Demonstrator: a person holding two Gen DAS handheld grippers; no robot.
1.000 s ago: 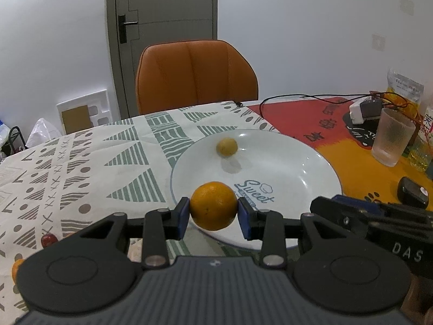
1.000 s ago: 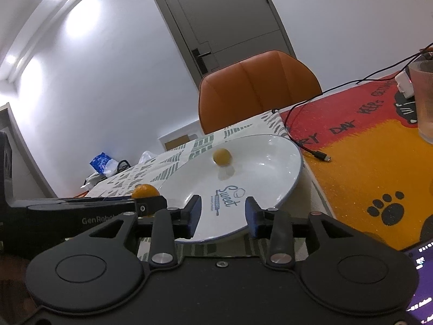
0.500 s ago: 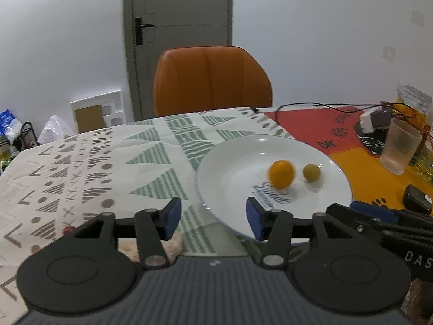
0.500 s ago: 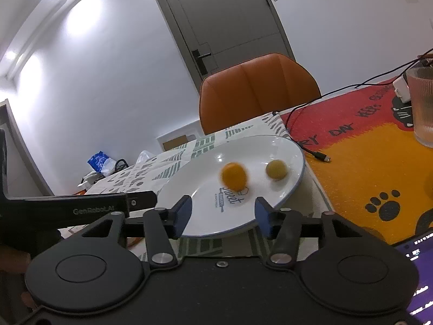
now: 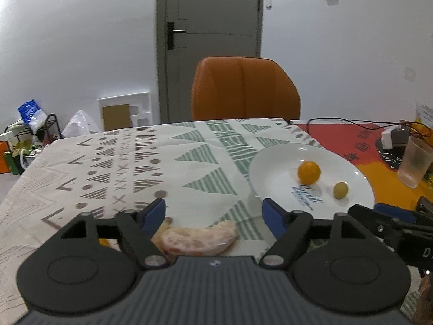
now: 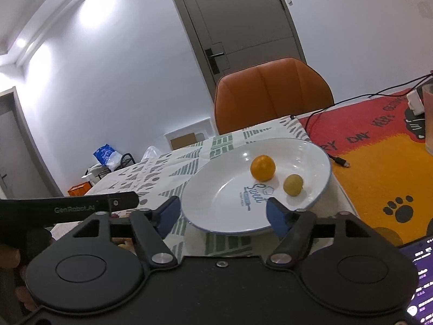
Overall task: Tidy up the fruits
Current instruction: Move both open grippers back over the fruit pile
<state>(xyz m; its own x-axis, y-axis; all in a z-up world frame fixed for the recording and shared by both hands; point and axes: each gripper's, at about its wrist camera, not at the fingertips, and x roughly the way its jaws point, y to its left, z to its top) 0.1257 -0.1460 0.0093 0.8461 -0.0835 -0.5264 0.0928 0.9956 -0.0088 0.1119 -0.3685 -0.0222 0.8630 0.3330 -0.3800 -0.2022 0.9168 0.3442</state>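
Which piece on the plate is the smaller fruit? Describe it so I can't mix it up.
Find the white plate in front of the orange chair. Two fruits sit in it; yours, the yellow-green fruit, is smaller and duller than the orange beside it.

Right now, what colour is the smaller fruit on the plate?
Yellowish green. The small fruit lies beside the orange on the white plate, clearest in the right wrist view.

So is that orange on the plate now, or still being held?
On the plate. The orange sits free on the white plate beside a small yellow-green fruit, with nothing gripping it.
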